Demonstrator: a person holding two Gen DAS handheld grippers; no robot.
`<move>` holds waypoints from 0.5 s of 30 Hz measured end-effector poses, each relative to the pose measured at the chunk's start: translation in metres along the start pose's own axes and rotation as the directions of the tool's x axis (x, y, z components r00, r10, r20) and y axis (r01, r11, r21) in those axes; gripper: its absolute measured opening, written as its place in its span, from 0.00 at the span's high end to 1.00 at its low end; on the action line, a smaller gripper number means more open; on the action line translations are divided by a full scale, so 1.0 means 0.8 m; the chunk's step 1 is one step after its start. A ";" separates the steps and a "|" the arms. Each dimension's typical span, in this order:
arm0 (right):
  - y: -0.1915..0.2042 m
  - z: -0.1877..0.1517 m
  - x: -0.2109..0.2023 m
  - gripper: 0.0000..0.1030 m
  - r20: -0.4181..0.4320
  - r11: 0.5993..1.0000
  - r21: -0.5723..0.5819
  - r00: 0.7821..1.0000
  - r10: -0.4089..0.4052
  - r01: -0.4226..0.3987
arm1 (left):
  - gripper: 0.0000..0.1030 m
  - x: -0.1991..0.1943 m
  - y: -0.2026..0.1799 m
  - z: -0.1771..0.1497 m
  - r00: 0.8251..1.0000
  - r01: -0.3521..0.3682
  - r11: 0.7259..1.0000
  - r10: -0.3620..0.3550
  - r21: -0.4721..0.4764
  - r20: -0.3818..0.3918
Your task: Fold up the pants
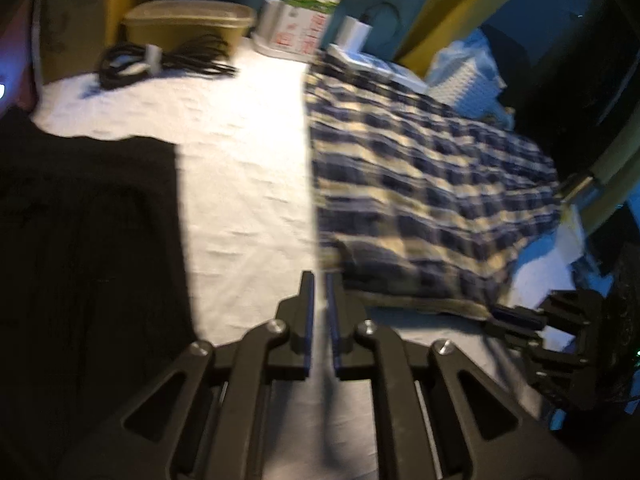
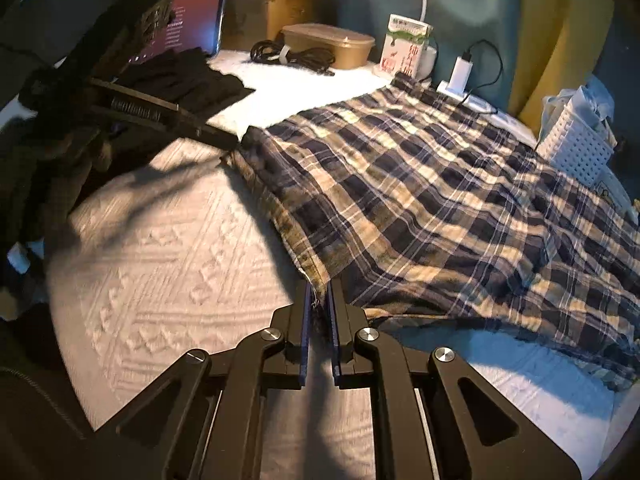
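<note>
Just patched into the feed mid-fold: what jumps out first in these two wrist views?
The plaid pants dominate, spread across the right side of the white textured cover. The right gripper is shut on their near corner, and the left gripper pinches the far end of the same edge. A dark garment lies left of the pants, and clutter lines the back: a black cable bundle, a tan lidded container and a carton.

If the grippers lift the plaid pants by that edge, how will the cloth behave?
The plaid pants will probably hang limp: they already lie in soft wrinkles. Likely light, since the thin cloth lies nearly flat. The right gripper pinches only a corner, so the rest may drag along the bedspread.
</note>
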State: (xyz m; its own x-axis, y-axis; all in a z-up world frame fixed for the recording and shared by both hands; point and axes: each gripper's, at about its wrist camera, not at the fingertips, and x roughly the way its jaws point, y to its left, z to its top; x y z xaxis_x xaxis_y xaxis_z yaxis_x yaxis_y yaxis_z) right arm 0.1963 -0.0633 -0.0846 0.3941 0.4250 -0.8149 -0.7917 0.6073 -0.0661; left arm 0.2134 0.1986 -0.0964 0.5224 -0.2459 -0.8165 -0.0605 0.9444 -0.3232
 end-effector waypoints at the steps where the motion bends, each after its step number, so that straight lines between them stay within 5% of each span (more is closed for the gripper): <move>1: -0.003 -0.002 -0.003 0.90 0.003 1.000 0.016 1.000 0.014 -0.014 | 0.92 -0.004 0.006 0.001 1.000 -0.003 1.000 0.003 -0.013 0.003; 3: -0.008 -0.005 -0.008 0.85 0.005 0.998 0.046 0.999 0.048 -0.048 | 0.90 -0.018 0.017 0.002 1.000 -0.015 0.999 0.016 -0.037 0.027; 5: -0.014 -0.008 -0.018 0.54 0.015 0.992 0.076 0.995 0.100 -0.101 | 0.89 -0.030 0.021 0.006 0.998 -0.041 0.999 0.043 -0.031 0.053; 7: -0.022 -0.012 -0.032 0.34 0.045 0.990 0.101 0.994 0.098 -0.102 | 0.88 -0.037 0.015 0.014 0.995 -0.049 0.999 0.049 -0.009 0.085; 15: -0.131 -0.050 -0.077 0.33 0.114 0.923 0.381 0.989 -0.097 0.046 | 0.85 0.006 -0.080 0.074 0.996 0.008 0.988 -0.021 0.157 0.083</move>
State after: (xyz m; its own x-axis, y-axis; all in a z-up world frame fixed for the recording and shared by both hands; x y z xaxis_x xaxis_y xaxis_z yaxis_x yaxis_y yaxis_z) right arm 0.2365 -0.1804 -0.0503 0.5194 0.4379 -0.7338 -0.5347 0.8364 0.1206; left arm 0.2704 0.1496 -0.0512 0.5922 -0.2469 -0.7670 0.0777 0.9650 -0.2506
